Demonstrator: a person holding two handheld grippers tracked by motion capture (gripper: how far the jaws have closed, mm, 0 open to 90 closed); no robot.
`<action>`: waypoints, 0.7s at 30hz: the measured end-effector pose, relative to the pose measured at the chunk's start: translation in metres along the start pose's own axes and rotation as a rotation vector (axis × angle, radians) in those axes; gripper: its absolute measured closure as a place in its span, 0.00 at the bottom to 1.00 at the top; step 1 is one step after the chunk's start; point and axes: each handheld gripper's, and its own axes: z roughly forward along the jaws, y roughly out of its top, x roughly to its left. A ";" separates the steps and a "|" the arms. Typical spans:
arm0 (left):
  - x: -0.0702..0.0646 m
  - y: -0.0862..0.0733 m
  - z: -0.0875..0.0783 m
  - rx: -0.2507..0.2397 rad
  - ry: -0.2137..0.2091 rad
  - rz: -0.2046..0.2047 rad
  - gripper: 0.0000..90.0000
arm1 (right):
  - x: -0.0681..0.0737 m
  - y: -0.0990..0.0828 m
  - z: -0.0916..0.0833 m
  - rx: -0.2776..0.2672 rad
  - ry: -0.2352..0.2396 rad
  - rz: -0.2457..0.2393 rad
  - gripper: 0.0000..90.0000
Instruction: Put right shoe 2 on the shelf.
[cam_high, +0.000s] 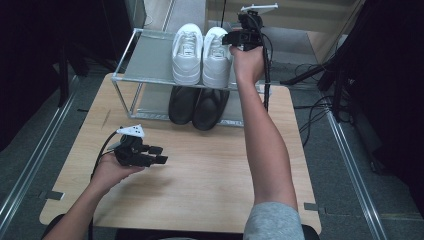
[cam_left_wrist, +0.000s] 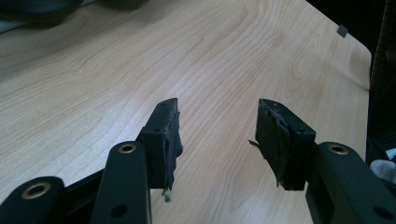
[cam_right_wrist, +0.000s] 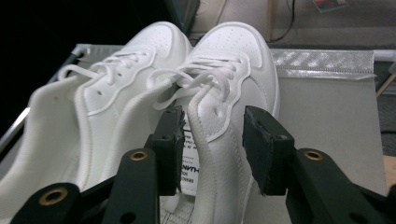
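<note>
Right gripper: nearest the lens in its own view, jaws apart and straddling the collar wall of the right white sneaker. One pad sits inside the shoe opening beside the printed tongue label, the other outside the quarter. Neither pad appears to press the material, so it reads as a loose straddle, not a clamp.
Right white sneaker: stands on the top shelf of the shoe rack, toe pointing away from the person, side by side with the left white sneaker and seemingly touching it.
How it should handle: judged light. The padded collar is soft and will fold under the pads, while the sole is stiff. The smooth upper looks somewhat slippery.
Where to take hold: the collar wall beside the tongue, where the jaws now stand, looks the best grip, because the stitched edge gives the pads something to bite. The loose laces would slip, and the toe box is too wide.
Risk: a pinch at one side of the heel end could let the toe droop or nudge the neighbouring shoe.
Lower shelf: a pair of black shoes sits below the white pair.
Left gripper: jaws apart with nothing between them, held low over the wooden table, well apart from the rack.
</note>
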 end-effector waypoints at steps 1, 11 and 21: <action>0.000 0.000 0.000 0.000 0.000 -0.001 0.55 | -0.002 0.000 -0.003 0.004 0.019 -0.001 0.66; 0.001 0.000 -0.001 0.000 0.004 -0.001 0.55 | -0.009 -0.018 -0.030 -0.020 0.105 -0.080 0.66; 0.003 0.000 0.001 0.002 0.005 -0.008 0.55 | -0.022 -0.044 -0.048 -0.030 0.165 -0.114 0.64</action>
